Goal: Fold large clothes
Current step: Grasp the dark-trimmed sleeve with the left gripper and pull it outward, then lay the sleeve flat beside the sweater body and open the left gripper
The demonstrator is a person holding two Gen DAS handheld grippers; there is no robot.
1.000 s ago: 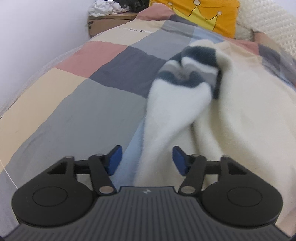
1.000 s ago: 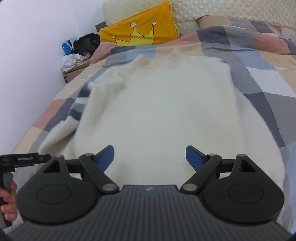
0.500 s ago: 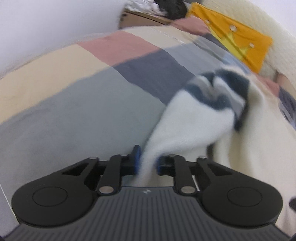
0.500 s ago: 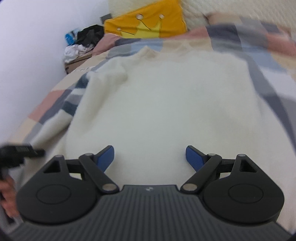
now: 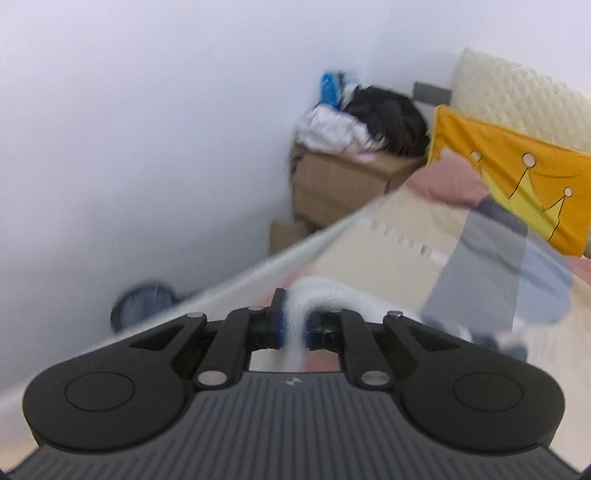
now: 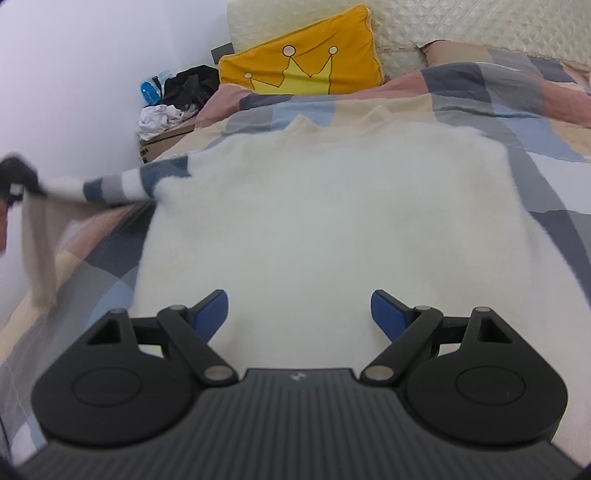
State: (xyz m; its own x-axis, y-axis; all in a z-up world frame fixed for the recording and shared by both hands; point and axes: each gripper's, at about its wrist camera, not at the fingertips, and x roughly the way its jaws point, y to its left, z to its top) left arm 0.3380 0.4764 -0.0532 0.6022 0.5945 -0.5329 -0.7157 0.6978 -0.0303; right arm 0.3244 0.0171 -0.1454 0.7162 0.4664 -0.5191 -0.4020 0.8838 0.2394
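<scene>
A fluffy white sweater (image 6: 332, 221) lies flat on the patchwork bed, collar toward the pillows. Its left sleeve (image 6: 118, 186), with blue and grey stripes, is stretched out to the left and lifted off the bed. My left gripper (image 5: 293, 325) is shut on the white sleeve end (image 5: 317, 295); it also shows blurred at the left edge of the right wrist view (image 6: 16, 177), with the cuff hanging below it. My right gripper (image 6: 299, 314) is open and empty, low over the sweater's hem.
A yellow crown pillow (image 6: 303, 62) and a cream quilted headboard (image 6: 461, 26) are at the bed's head. A cardboard box (image 5: 343, 184) with piled clothes stands by the wall at the bed's left. A dark bin (image 5: 144, 306) sits on the floor.
My left gripper closed on the sleeve, then lifted and pulled it out to the left, straightening it. My right gripper stayed open over the hem.
</scene>
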